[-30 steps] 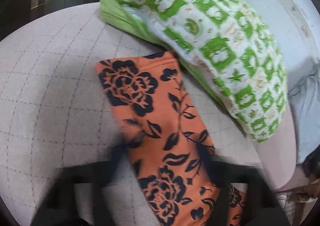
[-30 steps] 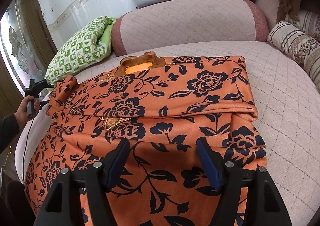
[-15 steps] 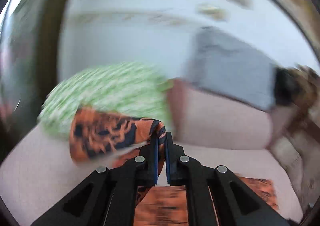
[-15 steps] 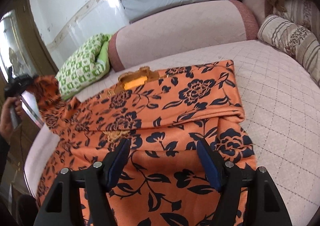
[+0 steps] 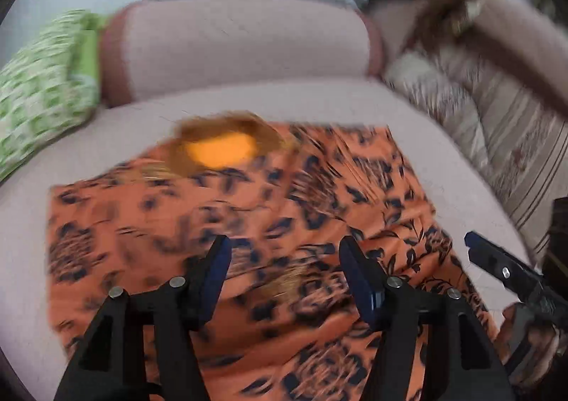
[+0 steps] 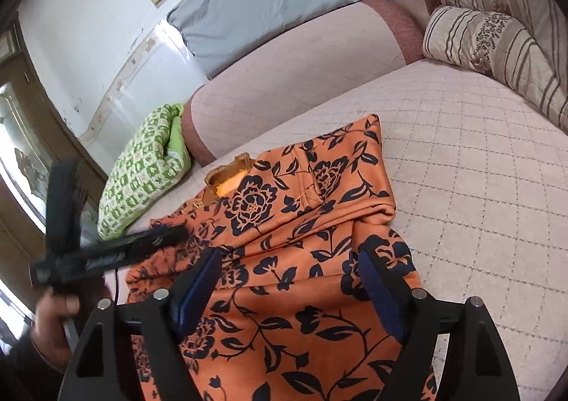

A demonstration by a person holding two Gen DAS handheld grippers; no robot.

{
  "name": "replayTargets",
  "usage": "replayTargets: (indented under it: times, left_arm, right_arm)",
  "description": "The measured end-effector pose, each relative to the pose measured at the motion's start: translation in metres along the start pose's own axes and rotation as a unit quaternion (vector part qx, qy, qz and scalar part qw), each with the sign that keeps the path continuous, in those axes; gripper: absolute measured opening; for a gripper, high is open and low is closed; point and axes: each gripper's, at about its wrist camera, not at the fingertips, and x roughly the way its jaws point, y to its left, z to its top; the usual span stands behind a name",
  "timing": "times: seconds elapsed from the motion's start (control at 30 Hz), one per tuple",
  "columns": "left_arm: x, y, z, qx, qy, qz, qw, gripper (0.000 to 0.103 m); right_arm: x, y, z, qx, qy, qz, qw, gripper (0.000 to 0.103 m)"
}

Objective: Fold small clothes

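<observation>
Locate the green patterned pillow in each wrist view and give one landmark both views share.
Left wrist: green patterned pillow at the left edge, blurred, beside the pink bolster.
Right wrist: pillow left of centre, against the same bolster.
Shared landmark: the orange floral garment's tan neckline.

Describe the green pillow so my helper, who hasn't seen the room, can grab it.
Start at the quilted pink bed with the orange floral garment. At the long pink bolster's left end lies the green pillow, the only cushion in green-and-white checks; the others are grey or striped.
</observation>
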Motion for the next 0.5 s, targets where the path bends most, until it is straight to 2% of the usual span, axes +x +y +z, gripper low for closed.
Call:
replayTargets:
  times: [0.07,0.1,0.13,0.2,0.23,0.27,0.3,0.37,0.43,0.47,0.5]
  left_arm:
    - [-0.034,0.025,-0.01,-0.012,-0.034,0.037,0.9987,0.081]
    - [-0.048,0.052,-0.018,-0.028,-0.049,0.081,0.9951,0.083]
    - [-0.055,0.066,-0.017,-0.04,-0.051,0.1,0.9928,0.083]
    - [-0.055,0.115,-0.032,-0.088,-0.032,0.13,0.9871,0.083]
    - [-0.051,0.138,-0.039,-0.115,-0.021,0.142,0.983,0.083]
    - [-0.047,0.156,-0.045,-0.136,-0.013,0.149,0.9793,0.083]
    - [-0.04,0.175,-0.051,-0.165,-0.003,0.154,0.9743,0.082]
    - [-0.022,0.197,-0.062,-0.221,0.003,0.118,0.968,0.077]
    - [-0.015,0.208,-0.069,-0.243,0.006,0.098,0.9649,0.073]
    - [-0.011,0.208,-0.071,-0.244,0.003,0.092,0.9654,0.073]
    - [-0.008,0.21,-0.073,-0.239,0.002,0.086,0.9673,0.073]
  right_arm:
    - [0.0,0.001,0.004,0.006,0.004,0.007,1.0,0.082]
    - [0.005,0.006,0.013,0.019,0.018,0.029,0.999,0.082]
    - [0.009,0.01,0.021,0.019,0.024,0.042,0.999,0.082]
    - [0.015,0.015,0.03,0.015,0.028,0.048,0.998,0.082]
    - [0.041,0.023,0.058,0.011,0.059,0.066,0.996,0.082]
    - [0.058,0.025,0.069,0.011,0.078,0.069,0.995,0.082]
    - [0.078,0.023,0.08,0.009,0.096,0.054,0.994,0.082]
    - [0.122,0.015,0.094,0.005,0.141,0.001,0.99,0.081]
    - [0.159,0.007,0.094,0.011,0.199,-0.026,0.98,0.074]
    - [0.17,0.008,0.09,-0.004,0.219,-0.048,0.974,0.062]
    - [0.177,0.012,0.085,-0.027,0.229,-0.075,0.97,0.059]
